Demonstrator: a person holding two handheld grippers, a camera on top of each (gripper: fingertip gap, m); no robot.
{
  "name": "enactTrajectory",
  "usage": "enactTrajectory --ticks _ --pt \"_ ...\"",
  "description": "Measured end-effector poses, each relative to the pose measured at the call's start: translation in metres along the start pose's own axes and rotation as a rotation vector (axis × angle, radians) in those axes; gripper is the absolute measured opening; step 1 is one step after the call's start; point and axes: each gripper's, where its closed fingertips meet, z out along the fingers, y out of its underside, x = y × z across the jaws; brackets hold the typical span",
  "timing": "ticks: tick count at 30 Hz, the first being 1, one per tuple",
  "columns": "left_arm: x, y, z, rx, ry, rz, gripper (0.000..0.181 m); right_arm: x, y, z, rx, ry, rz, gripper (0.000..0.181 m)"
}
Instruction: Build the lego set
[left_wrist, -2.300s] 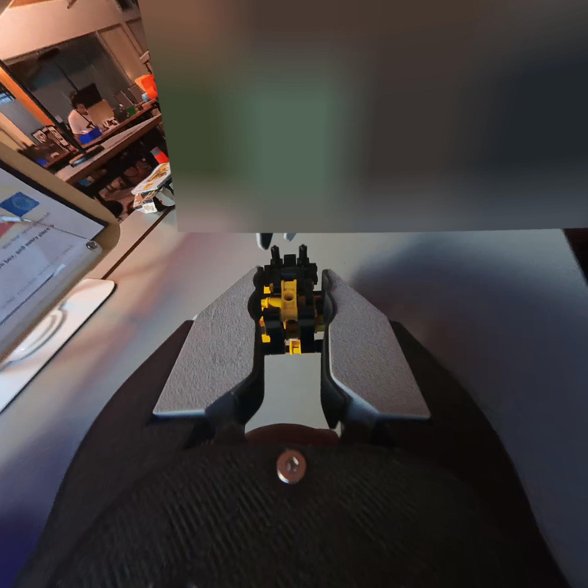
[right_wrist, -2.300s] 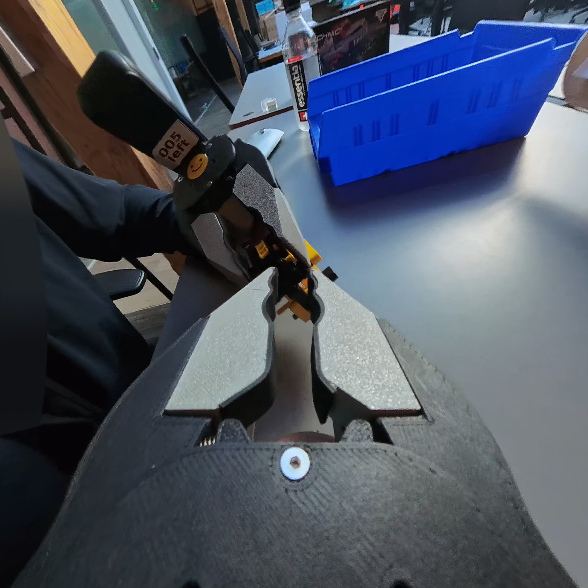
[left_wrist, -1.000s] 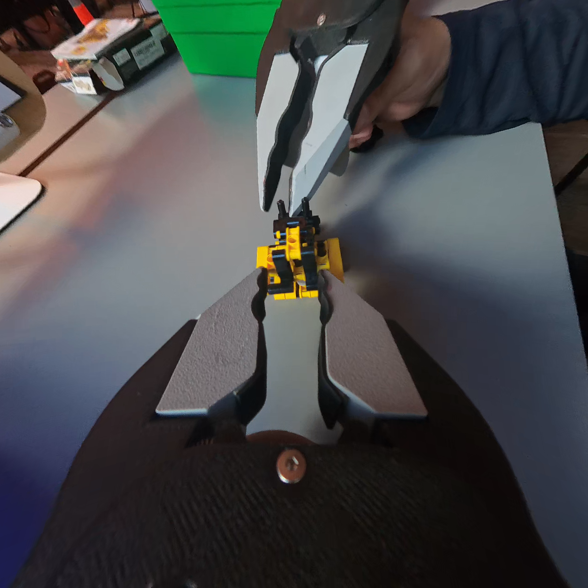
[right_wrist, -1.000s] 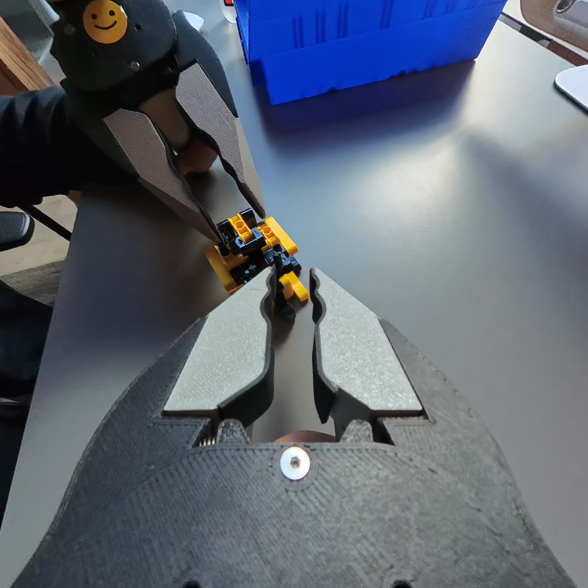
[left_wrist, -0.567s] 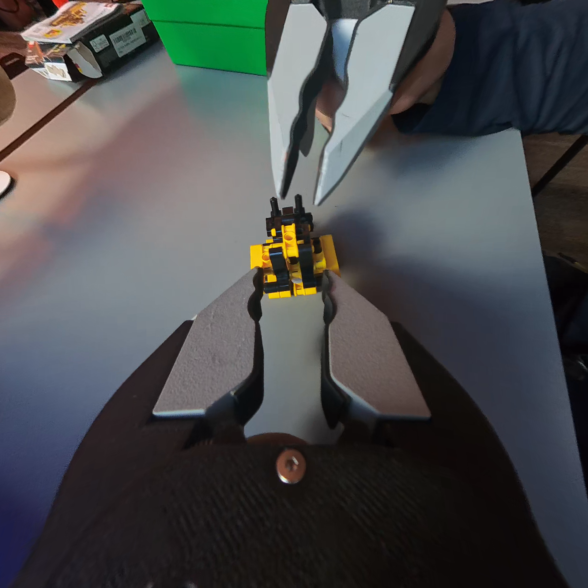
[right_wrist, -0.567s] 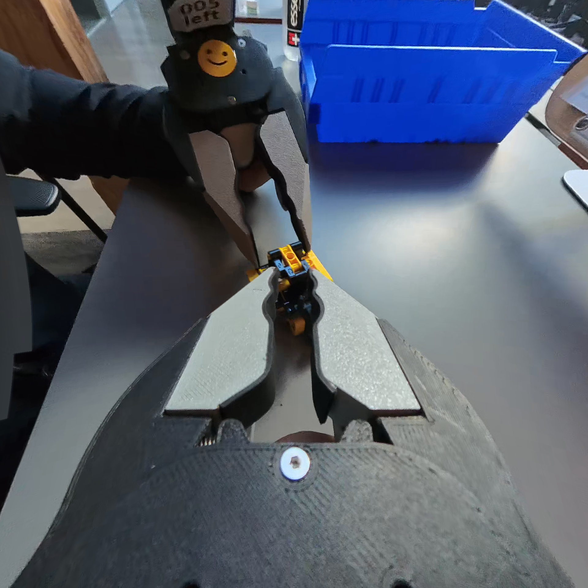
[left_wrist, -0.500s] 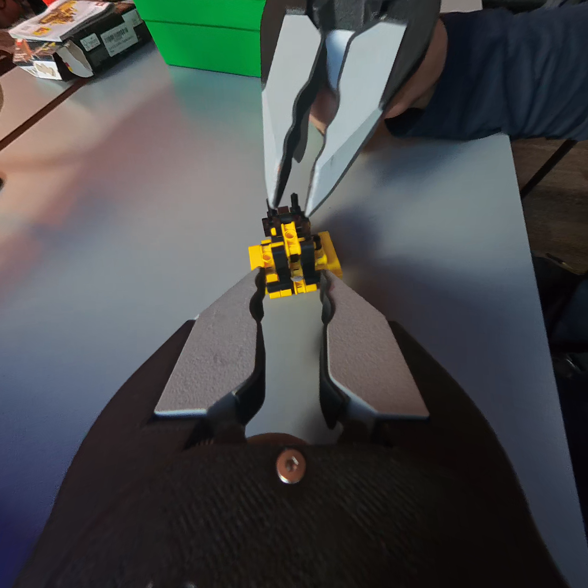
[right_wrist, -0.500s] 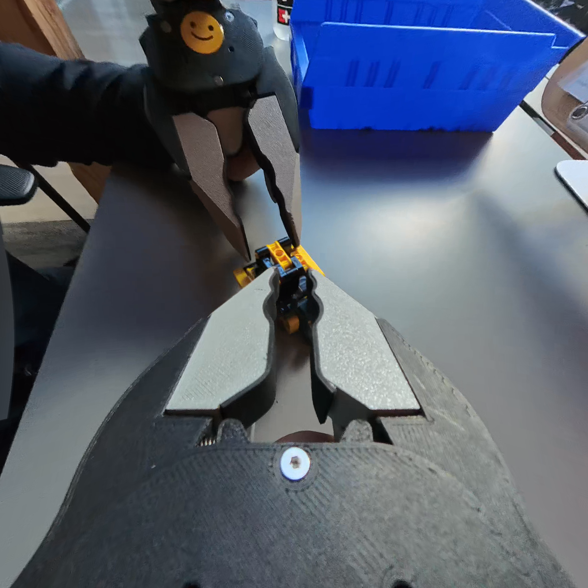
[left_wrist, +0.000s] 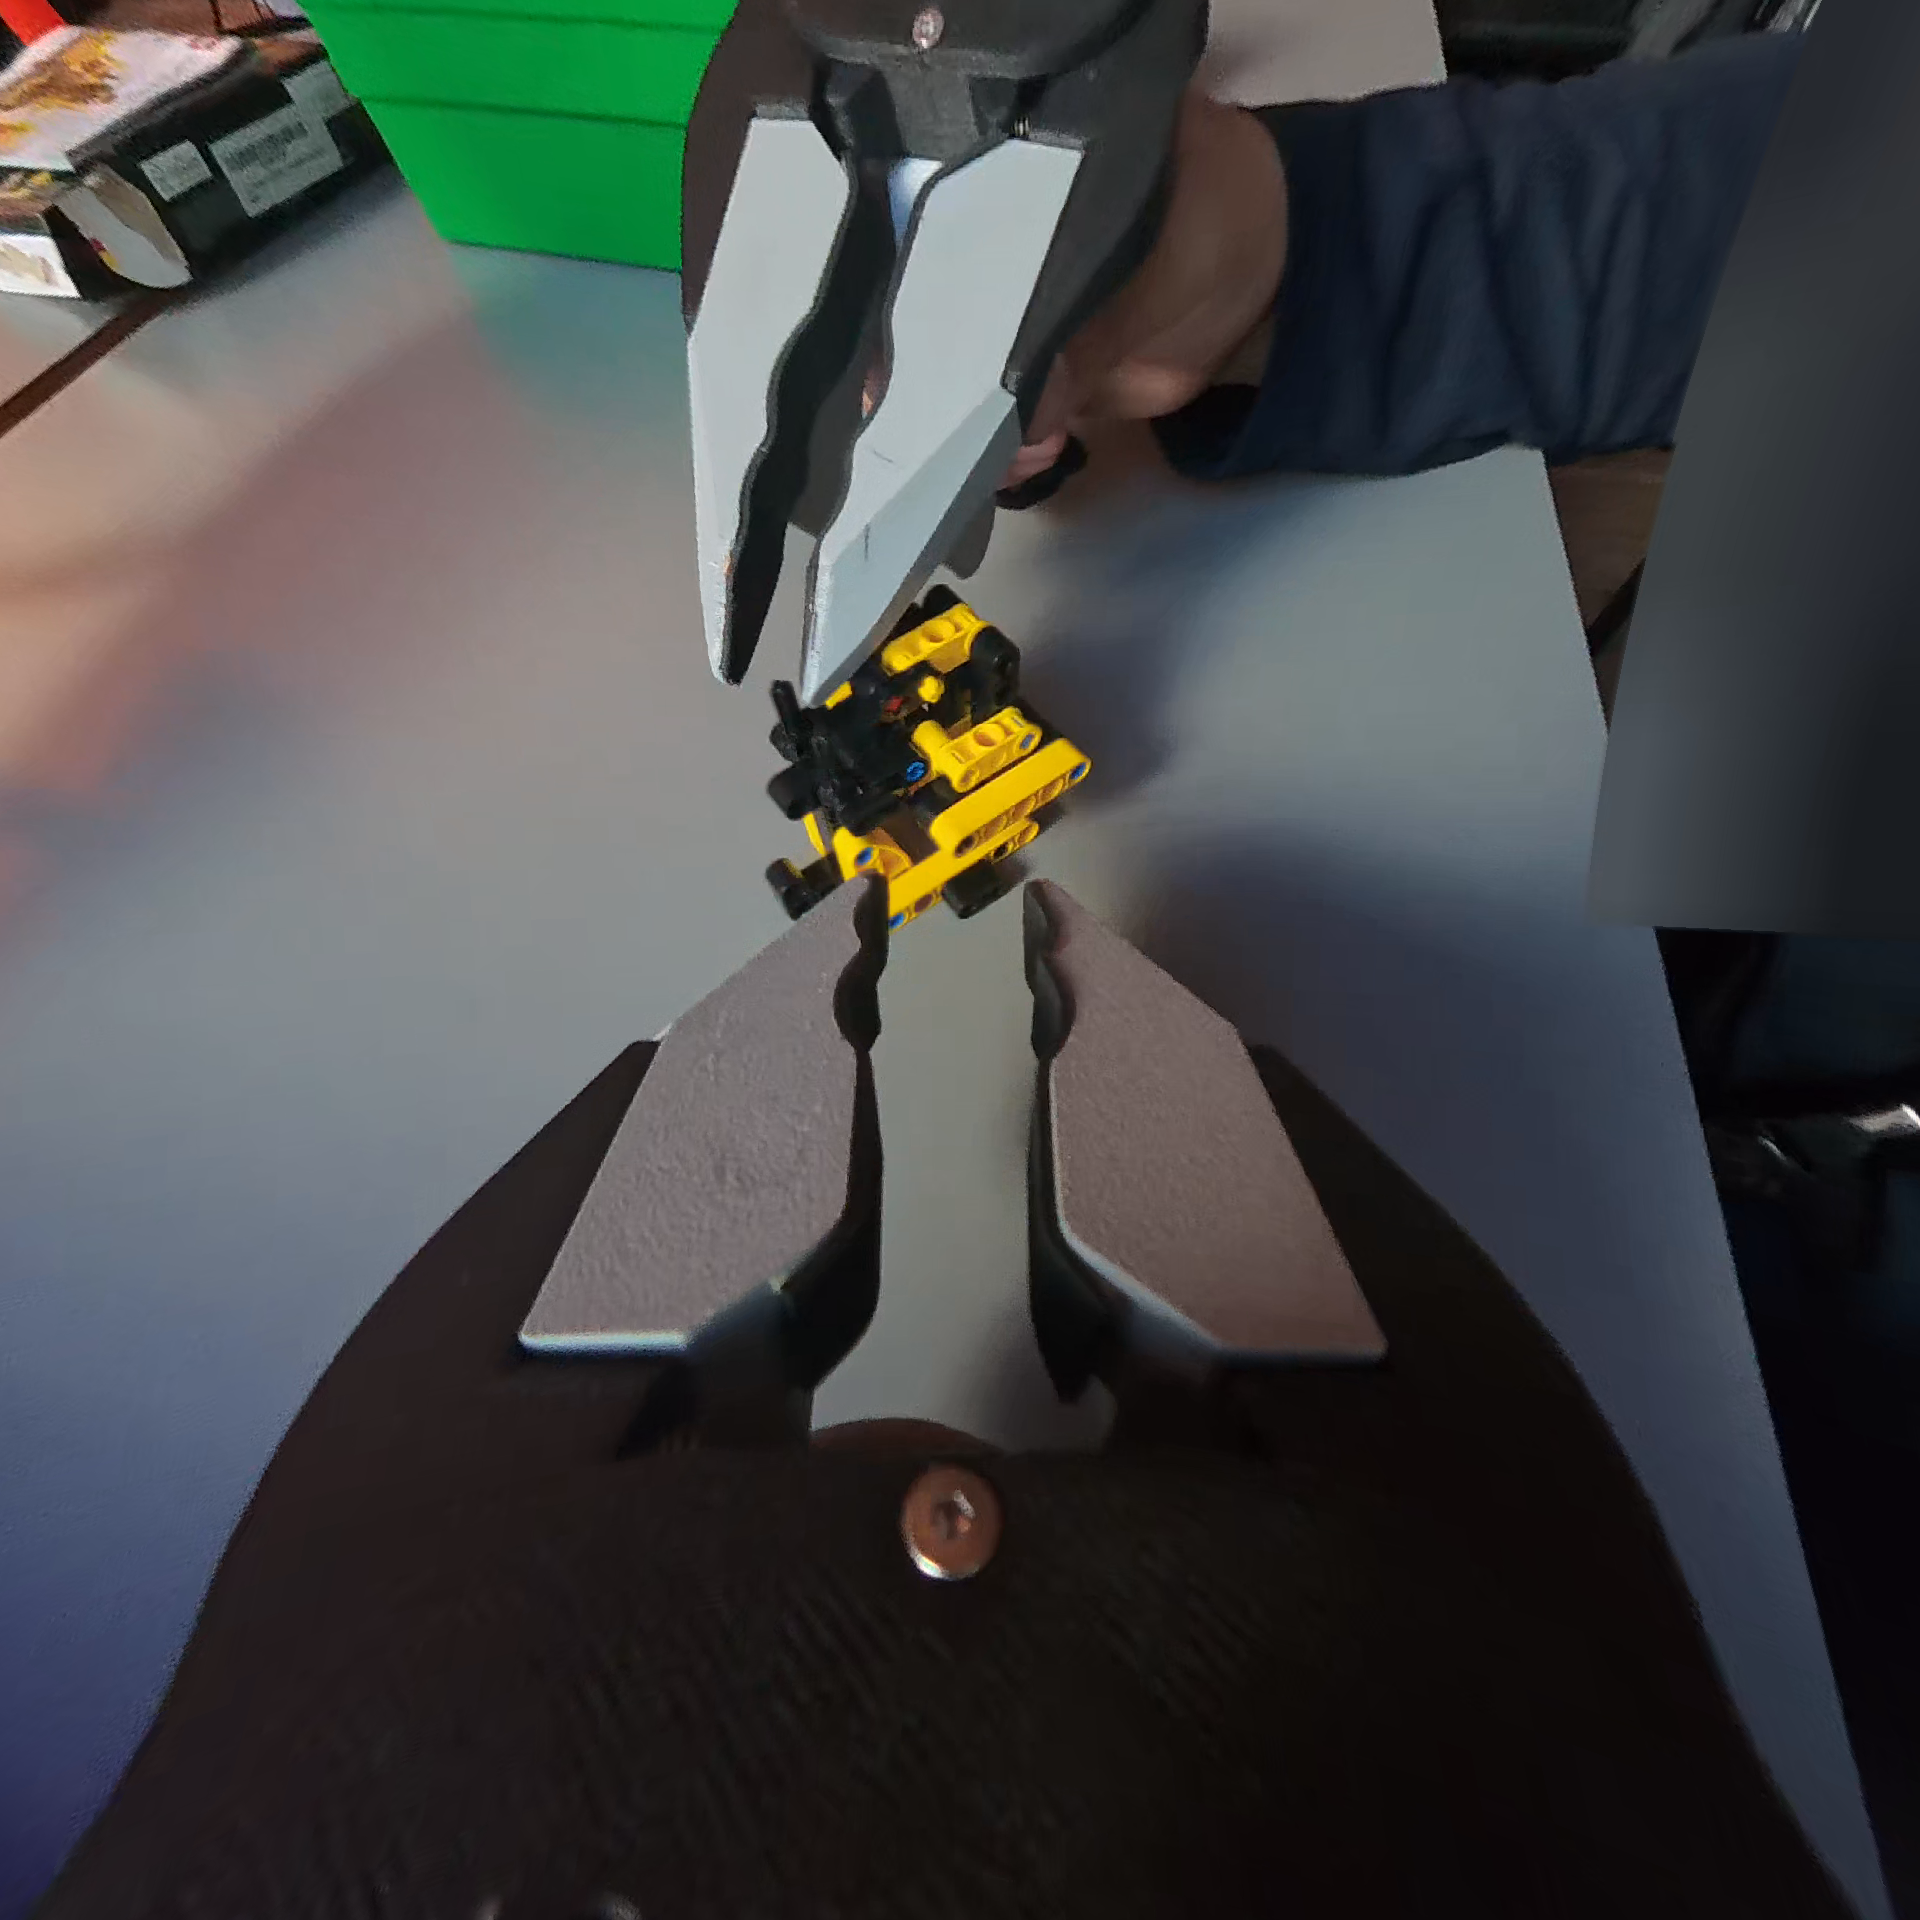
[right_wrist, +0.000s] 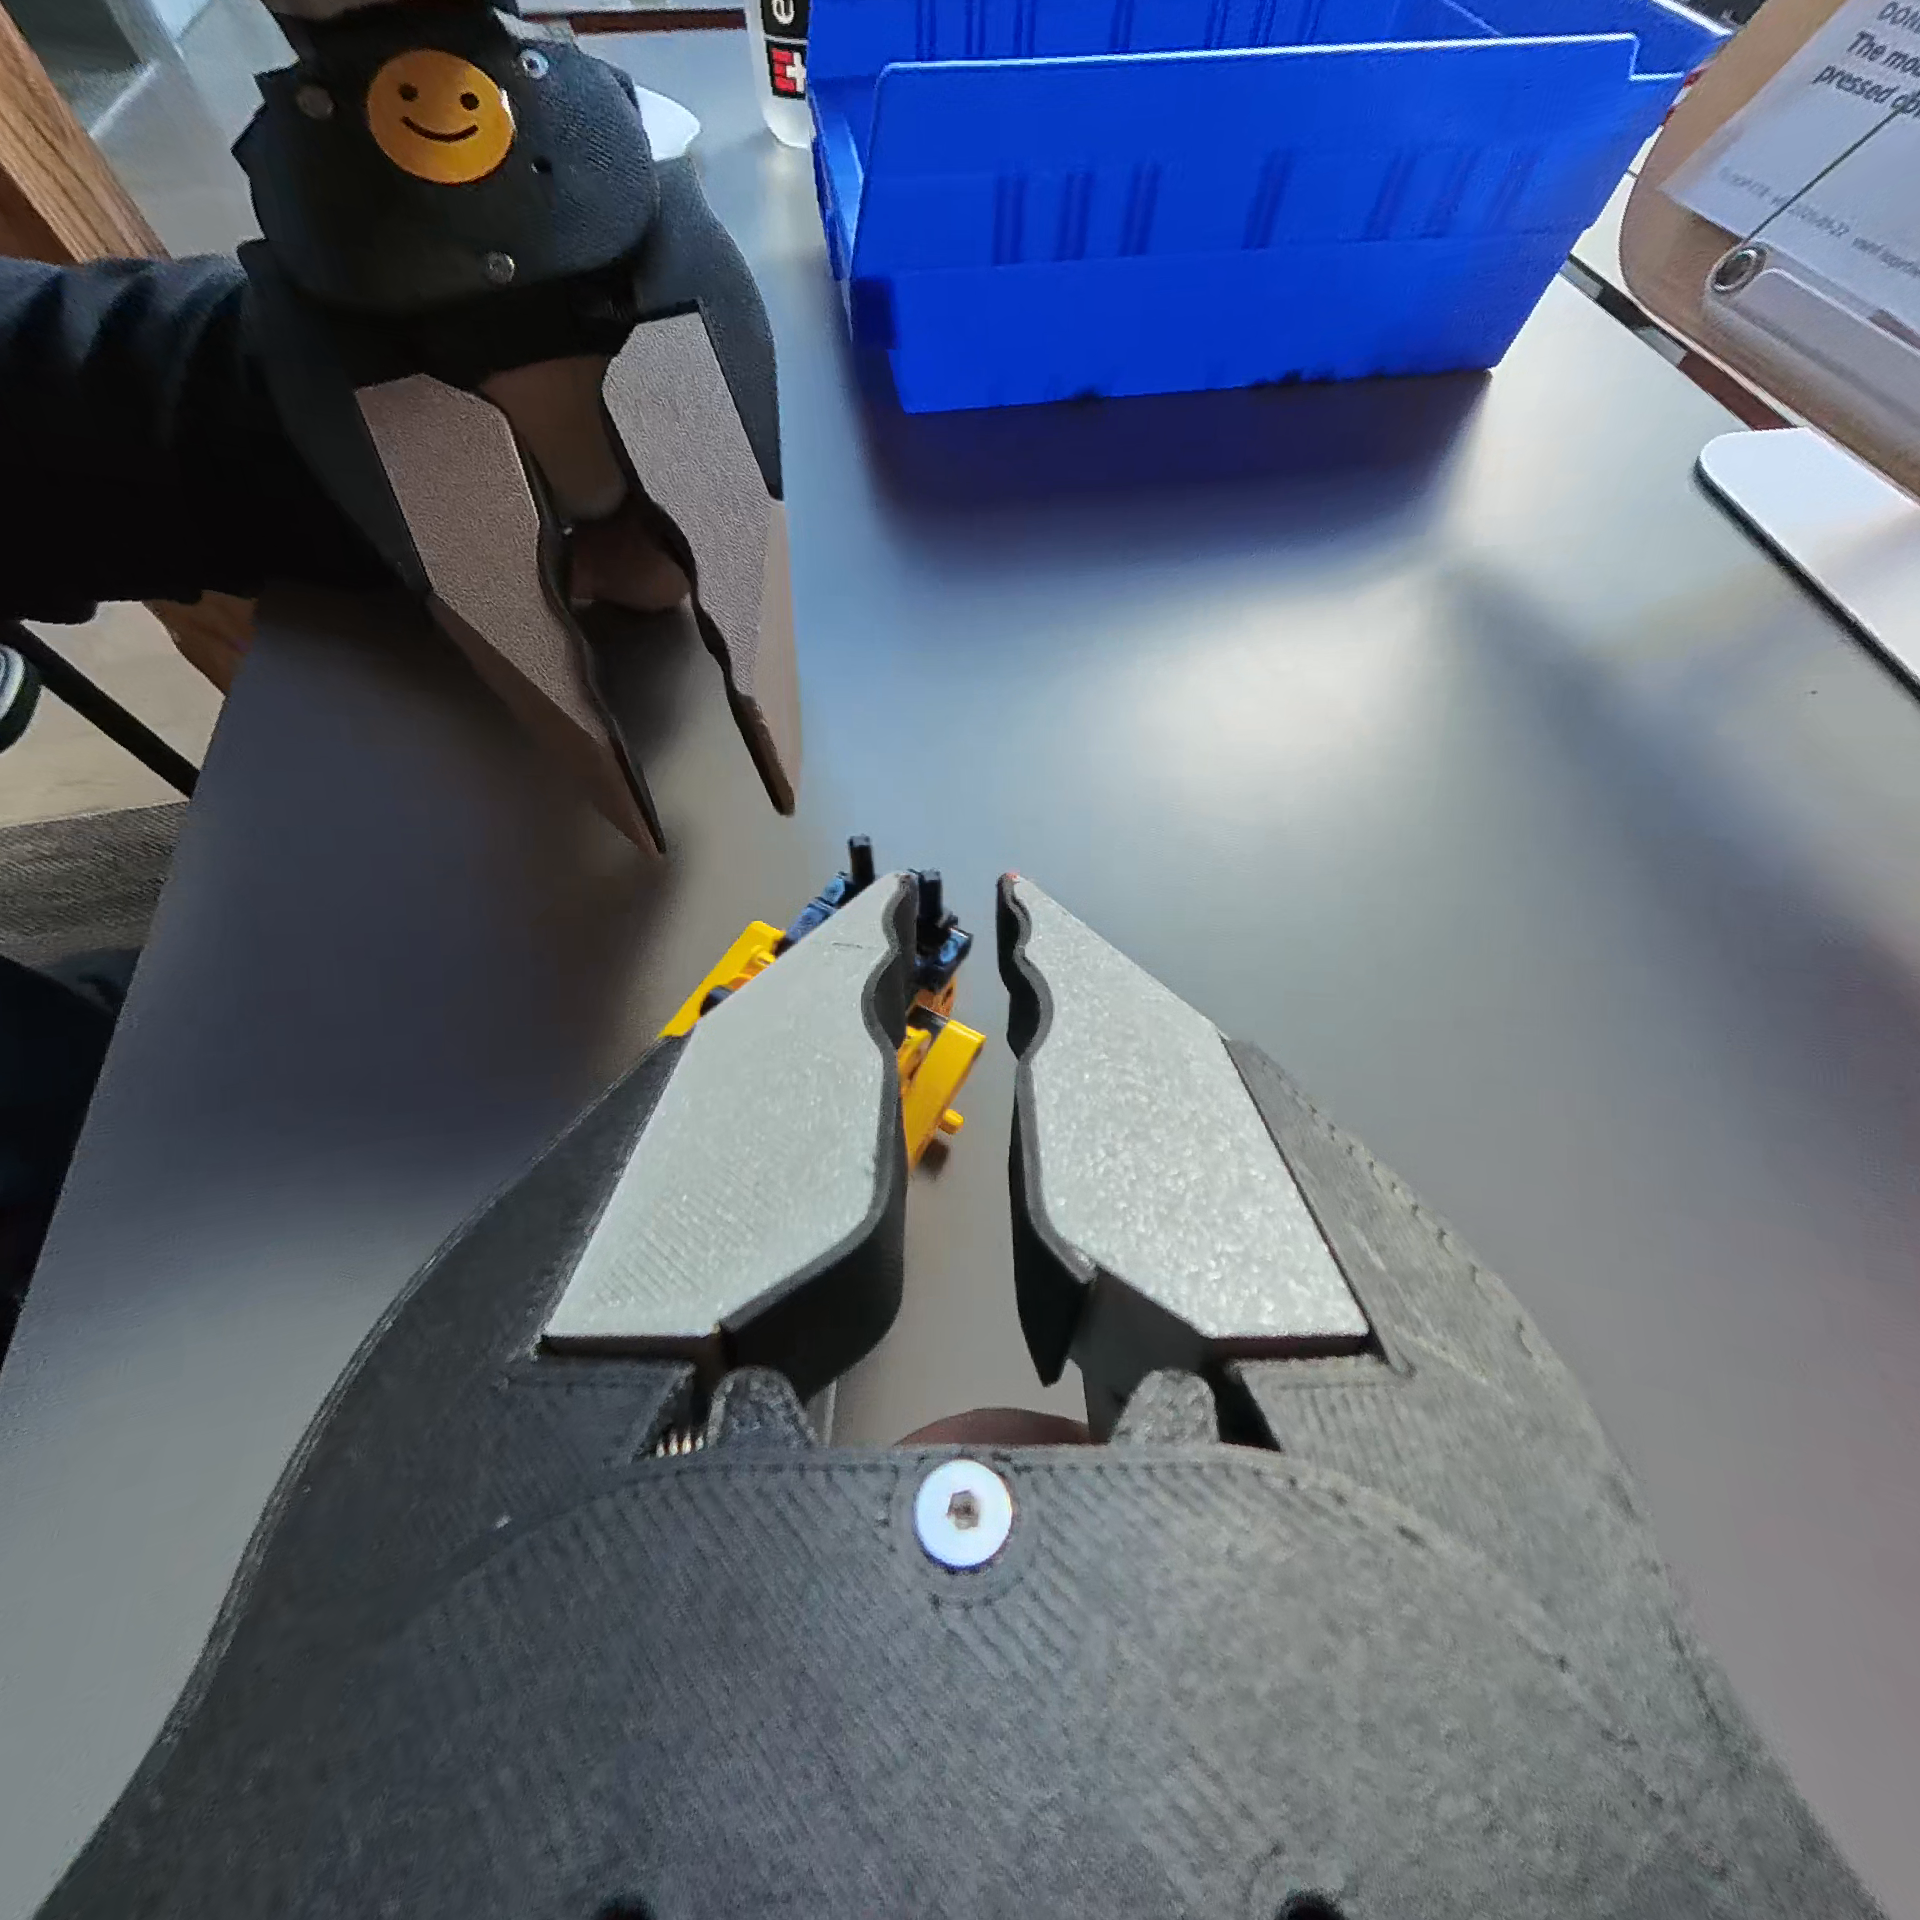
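Note:
A small yellow and black lego model (left_wrist: 914, 769) lies on the grey table (left_wrist: 364, 727). My left gripper (left_wrist: 951, 899) is open and empty, its tips just short of the model's near end. My right gripper (right_wrist: 953, 883) reaches down over the model with a narrow gap and nothing held. In the left wrist view one right fingertip (left_wrist: 821, 675) touches the model's black top. In the right wrist view the model (right_wrist: 935, 1049) is mostly hidden under my left finger, with a black pin between the tips. The left gripper (right_wrist: 717, 821) stands apart from the model there.
A blue bin (right_wrist: 1195, 208) and a bottle (right_wrist: 779, 73) stand at the far side. A green bin (left_wrist: 540, 135) and a box with a booklet (left_wrist: 156, 177) are beyond the right gripper. A wooden stand (right_wrist: 1766, 260) is at the right. The table edge runs beside both hands.
The model has turned on the table and now shows its side. My left gripper has let go and drawn back. My right gripper has come down over the model.

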Motion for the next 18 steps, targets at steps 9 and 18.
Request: enactTrajectory --ticks 9,18 --pt "-0.019 0.007 0.000 -0.044 -0.114 0.075 0.021 0.022 -0.008 -0.019 0.133 -0.020 0.072 0.016" --pt "-0.029 -0.001 -0.009 0.032 -0.158 0.085 0.016 -0.006 -0.005 -0.032 0.159 -0.134 0.059 0.030"
